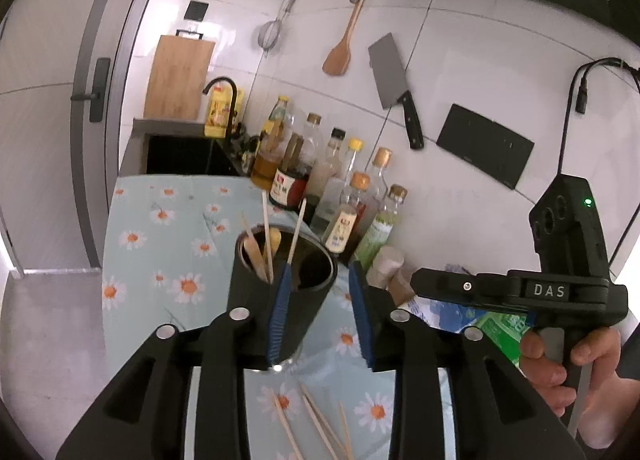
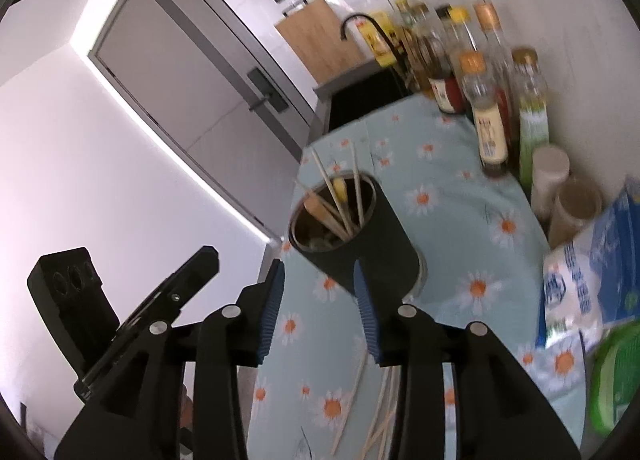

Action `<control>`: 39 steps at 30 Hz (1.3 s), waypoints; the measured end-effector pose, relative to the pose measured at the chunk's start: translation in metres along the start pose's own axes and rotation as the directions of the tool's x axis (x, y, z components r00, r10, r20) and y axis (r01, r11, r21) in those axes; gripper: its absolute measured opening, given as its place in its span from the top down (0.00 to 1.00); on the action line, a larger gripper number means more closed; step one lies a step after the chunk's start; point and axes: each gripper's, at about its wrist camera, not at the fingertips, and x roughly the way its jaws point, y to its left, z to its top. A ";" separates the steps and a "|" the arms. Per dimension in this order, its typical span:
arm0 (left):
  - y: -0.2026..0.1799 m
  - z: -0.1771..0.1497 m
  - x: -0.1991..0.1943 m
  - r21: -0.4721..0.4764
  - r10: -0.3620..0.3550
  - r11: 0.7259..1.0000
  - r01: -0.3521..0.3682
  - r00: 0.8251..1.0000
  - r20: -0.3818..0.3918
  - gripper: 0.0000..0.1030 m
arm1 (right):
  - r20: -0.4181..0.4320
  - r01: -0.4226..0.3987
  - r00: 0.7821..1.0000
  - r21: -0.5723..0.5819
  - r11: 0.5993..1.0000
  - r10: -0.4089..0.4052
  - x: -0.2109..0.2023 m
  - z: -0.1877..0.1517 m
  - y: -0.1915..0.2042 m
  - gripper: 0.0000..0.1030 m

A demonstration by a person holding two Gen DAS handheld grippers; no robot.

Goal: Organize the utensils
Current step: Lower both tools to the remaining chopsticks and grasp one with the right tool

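We see one dark holder (image 1: 298, 280) standing upright on the daisy cloth (image 1: 160, 227), and it carries four upright sticks: two thin chopsticks and two broader wooden handles. In the right wrist view the same holder (image 2: 360, 244) shows about four or five sticks, too crowded for us to count surely. Loose chopsticks (image 1: 316, 428) lie flat on the cloth nearer to us, four in the left wrist view; in the right wrist view the pile (image 2: 376, 420) is blurred and we cannot count it.

Our left gripper (image 1: 320, 312) points at the holder with its two blue pads partly apart, nothing between them pressed; the holder shows behind the gap. Our right gripper (image 2: 320, 316) likewise stands partly open and empty, its pads on either side of the holder's foot as seen from behind. A hand (image 1: 568, 364) holds the right gripper's handle at the edge of the left view.

Along the wall stand roughly ten bottles (image 1: 344, 199). On the tiles hang one cleaver (image 1: 394, 83), one wooden spatula (image 1: 342, 43) and one strainer (image 1: 270, 33). One cutting board (image 1: 178, 75) leans by the sink (image 1: 180, 155).
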 end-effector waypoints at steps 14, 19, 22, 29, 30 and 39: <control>0.009 -0.049 0.002 -0.056 0.022 0.998 -0.029 0.992 -0.122 0.70 | -0.296 0.130 0.951 0.114 0.985 -0.091 0.044 -0.043 -0.031 0.60; 0.019 -0.070 0.003 -0.097 0.049 0.993 -0.067 0.984 -0.171 0.70 | -0.386 0.189 0.914 0.136 0.972 -0.123 0.061 -0.056 -0.041 0.60; 0.025 -0.079 0.003 -0.123 0.054 0.989 -0.079 0.980 -0.190 0.70 | -0.434 0.223 0.890 0.148 0.963 -0.140 0.071 -0.065 -0.047 0.60; 0.035 -0.106 0.003 -0.176 0.046 0.980 -0.091 0.969 -0.244 0.70 | -0.520 0.289 0.835 0.142 0.947 -0.177 0.095 -0.079 -0.053 0.61; 0.035 -0.110 0.003 -0.178 0.047 0.980 -0.094 0.967 -0.251 0.70 | -0.531 0.298 0.828 0.139 0.944 -0.183 0.098 -0.081 -0.054 0.61; 0.048 -0.141 0.003 -0.252 0.029 0.962 -0.110 0.952 -0.304 0.70 | -0.618 0.399 0.744 0.104 0.911 -0.255 0.133 -0.097 -0.064 0.73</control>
